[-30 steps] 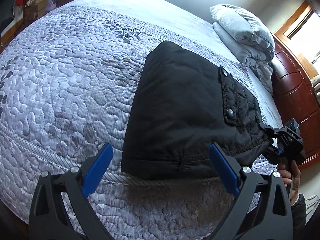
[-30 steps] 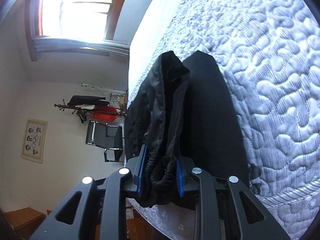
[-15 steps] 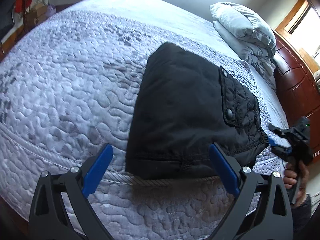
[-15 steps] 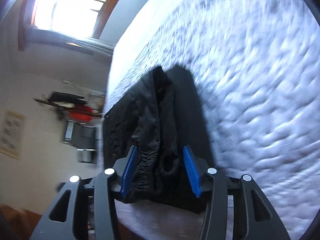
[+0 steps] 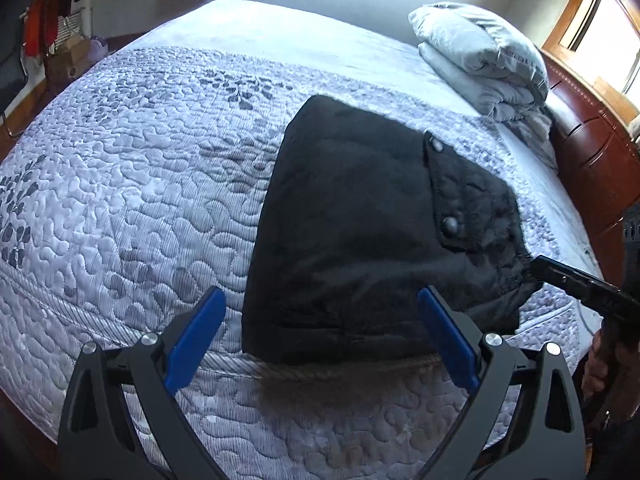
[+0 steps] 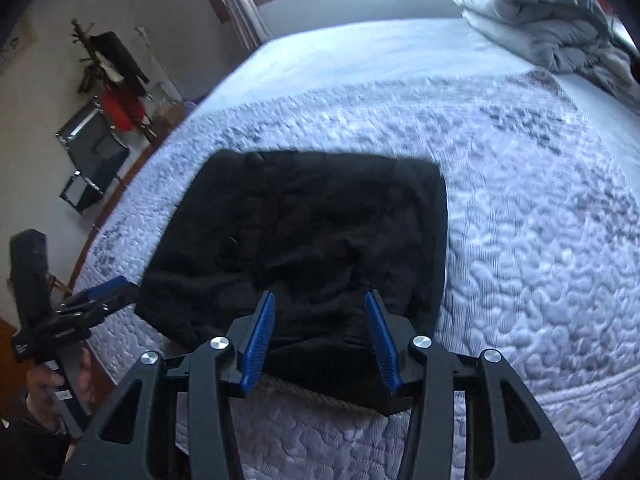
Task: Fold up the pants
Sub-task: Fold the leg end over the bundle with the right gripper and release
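My left tongs (image 5: 320, 332) and right tongs (image 6: 320, 340) both hang spread above the folded black pants (image 5: 360, 232), pinching nothing, near the bed (image 5: 120, 200) edge.

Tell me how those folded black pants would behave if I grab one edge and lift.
The black pants would probably sag and unfold: soft stacked layers, rumpled surface in the right wrist view. The snap-buttoned pocket flap suggests thick cloth, likely weighty. Pushed, they'd likely bunch against the textured quilt.

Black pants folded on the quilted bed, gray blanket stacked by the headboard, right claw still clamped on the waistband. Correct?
Not quite: the right wrist view shows the right claw open, having just let go, above the pants. The pants on the bed and the folded blanket are as you say.
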A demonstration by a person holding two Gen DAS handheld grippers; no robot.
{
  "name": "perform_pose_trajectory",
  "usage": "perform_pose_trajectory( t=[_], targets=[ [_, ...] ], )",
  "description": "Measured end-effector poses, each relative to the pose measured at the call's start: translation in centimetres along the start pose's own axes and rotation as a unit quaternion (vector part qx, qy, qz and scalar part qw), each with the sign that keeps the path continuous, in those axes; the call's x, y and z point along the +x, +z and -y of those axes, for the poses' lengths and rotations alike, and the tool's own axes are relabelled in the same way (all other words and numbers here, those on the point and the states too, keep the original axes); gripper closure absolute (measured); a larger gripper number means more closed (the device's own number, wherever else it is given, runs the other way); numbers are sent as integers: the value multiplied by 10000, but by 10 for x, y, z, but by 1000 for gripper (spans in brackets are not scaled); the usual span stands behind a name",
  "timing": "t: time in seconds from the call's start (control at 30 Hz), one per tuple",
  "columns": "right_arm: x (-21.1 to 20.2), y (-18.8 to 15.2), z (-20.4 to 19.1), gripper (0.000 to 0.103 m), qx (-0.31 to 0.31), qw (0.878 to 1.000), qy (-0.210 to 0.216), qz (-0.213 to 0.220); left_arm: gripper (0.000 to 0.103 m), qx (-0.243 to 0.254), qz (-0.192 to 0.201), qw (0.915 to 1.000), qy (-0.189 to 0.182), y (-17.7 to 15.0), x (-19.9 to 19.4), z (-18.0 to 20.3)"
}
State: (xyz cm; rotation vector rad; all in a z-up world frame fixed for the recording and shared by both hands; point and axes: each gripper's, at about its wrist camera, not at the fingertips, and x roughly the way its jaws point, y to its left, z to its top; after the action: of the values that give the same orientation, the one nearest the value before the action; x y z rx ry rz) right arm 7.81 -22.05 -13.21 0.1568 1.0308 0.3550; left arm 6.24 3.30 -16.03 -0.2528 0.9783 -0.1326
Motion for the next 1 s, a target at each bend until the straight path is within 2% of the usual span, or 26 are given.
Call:
perform_pose_trajectory(
  t=[0.13,0.3,0.4,0.47,0.57,0.7,0.87,1.0],
  targets=[
    [12,-7,3,56,31,9999,-60,-97,7,-14,-207,9998,61,-6,18,-4],
    [23,-11,3,57,-117,9995,-189,-205,5,-186,-304,9993,-71,-10,28,-12],
    [11,-5,9,57,60,9999,74,-85,6,-62,-302,9995,-38,-4,22,-9],
    [0,4,15,56,205,9995,206,110,6,4,-188,9998,-94,7,14,-8],
    [-9,25,23,55,229,9991,71,339,6,87,85,9998,-184,34,6,-4],
    [0,54,34,54,329,9984,-28,458,6,438,230,9986,-209,76,25,14],
    [30,76,44,54,363,9989,-85,280,6,621,-143,9974,-343,104,67,30],
    [50,74,49,54,439,9990,-87,98,6,561,-447,9968,-360,106,90,27]
  ],
)
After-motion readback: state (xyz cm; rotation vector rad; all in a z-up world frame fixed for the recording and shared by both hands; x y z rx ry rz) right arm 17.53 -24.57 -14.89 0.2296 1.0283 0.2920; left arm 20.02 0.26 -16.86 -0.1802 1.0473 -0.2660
